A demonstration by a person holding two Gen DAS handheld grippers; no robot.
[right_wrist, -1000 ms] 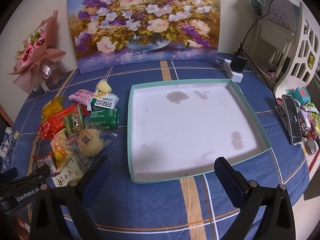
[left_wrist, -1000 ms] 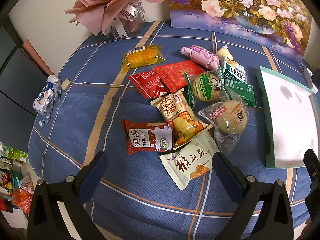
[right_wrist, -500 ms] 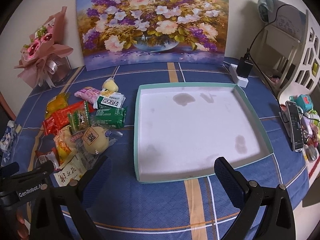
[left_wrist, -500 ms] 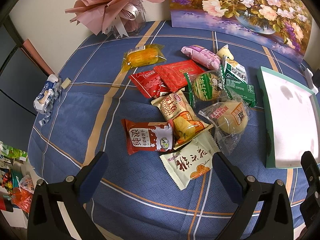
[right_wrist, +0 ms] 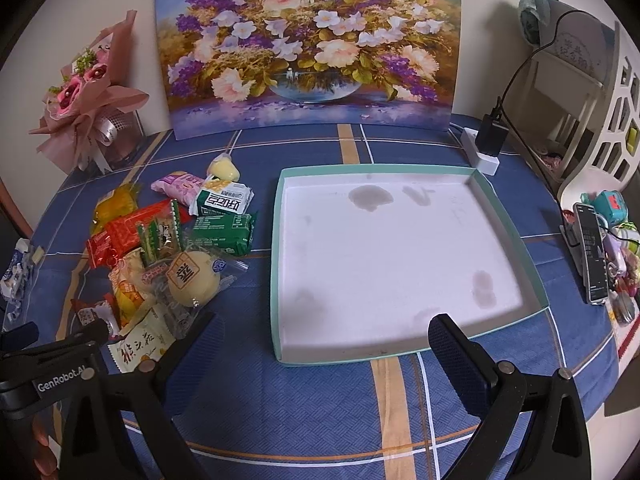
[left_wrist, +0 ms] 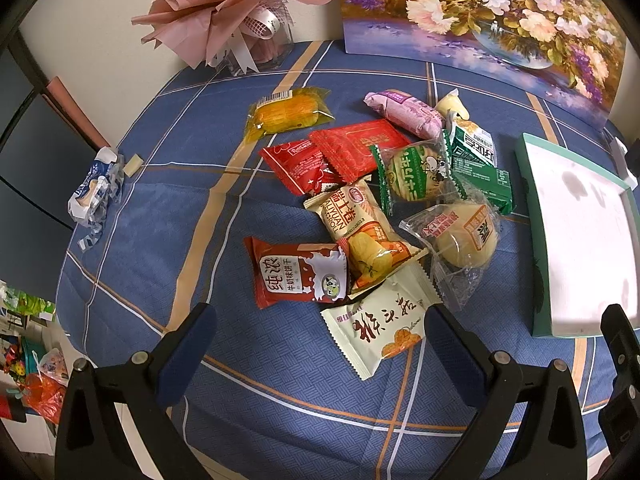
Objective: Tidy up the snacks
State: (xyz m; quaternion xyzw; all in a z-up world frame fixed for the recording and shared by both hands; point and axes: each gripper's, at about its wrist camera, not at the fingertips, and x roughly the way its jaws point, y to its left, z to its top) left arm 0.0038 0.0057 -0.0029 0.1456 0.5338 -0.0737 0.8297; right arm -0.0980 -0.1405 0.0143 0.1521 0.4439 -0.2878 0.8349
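Blue plaid cloth covered the round surface (left_wrist: 280,364), with a flower painting (right_wrist: 308,52) propped against the wall behind it and a pink bouquet (left_wrist: 224,12) at the far left. Snacks (left_wrist: 376,196) lay in a loose, overlapping heap on the cloth, just left of a shallow teal-edged tray (right_wrist: 276,264) whose stained white floor held nothing. Nearest the left tool (left_wrist: 320,336) sat a cream packet (left_wrist: 376,328) and a red biscuit packet (left_wrist: 298,276), side by side and touching; farther back were a yellow cake (left_wrist: 288,114) and a pink roll (left_wrist: 404,114). Both tools hung above the surface with fingers spread wide, gripping nothing: the left before the heap, the right tool (right_wrist: 320,344) before the tray's near edge. A phone (right_wrist: 592,256) stood at the far right.
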